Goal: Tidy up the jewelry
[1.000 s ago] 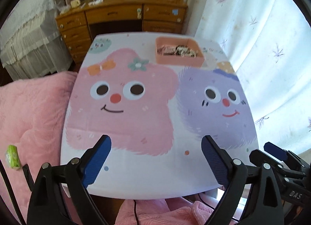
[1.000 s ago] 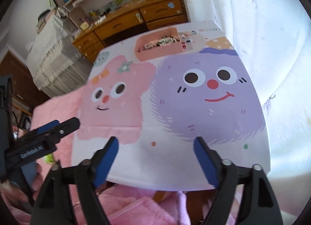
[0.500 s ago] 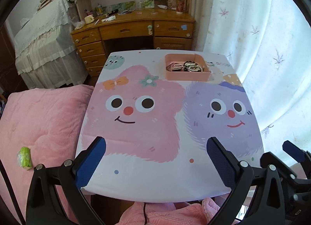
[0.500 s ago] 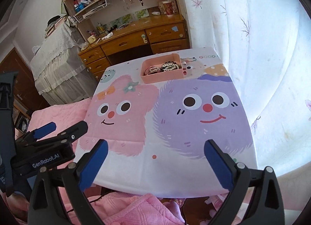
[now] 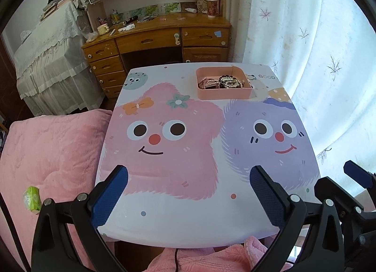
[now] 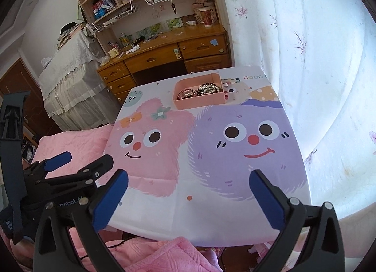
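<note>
A pink tray stands at the far right of the cartoon-print table, holding a heap of beaded jewelry. My left gripper hangs open above the table's near edge, nothing between its blue pads. The right wrist view shows the same tray and jewelry far ahead. My right gripper also hovers over the near edge; its jaws are opening and hold nothing. The left gripper shows at the left of that view.
A pink blanket lies left of and below the table, with a green packet on it. A wooden desk with shelves stands behind. A white curtain hangs along the right side.
Both grippers rose and tipped up, so the table looks smaller and the desk and shelves came into view. Both pairs of jaws spread wider.
</note>
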A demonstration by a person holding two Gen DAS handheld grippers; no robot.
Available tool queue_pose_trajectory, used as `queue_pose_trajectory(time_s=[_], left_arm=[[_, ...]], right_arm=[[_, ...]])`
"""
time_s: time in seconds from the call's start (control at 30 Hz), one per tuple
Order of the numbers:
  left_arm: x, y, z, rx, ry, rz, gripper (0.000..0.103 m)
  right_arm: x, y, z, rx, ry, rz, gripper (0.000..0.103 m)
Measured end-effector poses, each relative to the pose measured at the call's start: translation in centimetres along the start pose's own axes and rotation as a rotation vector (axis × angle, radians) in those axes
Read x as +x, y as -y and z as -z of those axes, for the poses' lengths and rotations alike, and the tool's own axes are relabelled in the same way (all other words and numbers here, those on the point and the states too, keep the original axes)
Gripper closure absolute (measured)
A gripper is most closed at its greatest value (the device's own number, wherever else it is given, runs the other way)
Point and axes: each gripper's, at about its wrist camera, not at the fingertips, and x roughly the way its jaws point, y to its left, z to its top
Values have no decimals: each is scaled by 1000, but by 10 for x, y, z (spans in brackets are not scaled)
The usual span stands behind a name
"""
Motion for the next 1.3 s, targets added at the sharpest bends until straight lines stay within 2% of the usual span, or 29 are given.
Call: queue_pose_trajectory(time_s=[1.3], left_arm=[[-1, -1, 5, 26, -13, 19, 1]], right_arm=[[4, -4, 7, -7, -12, 16, 0]])
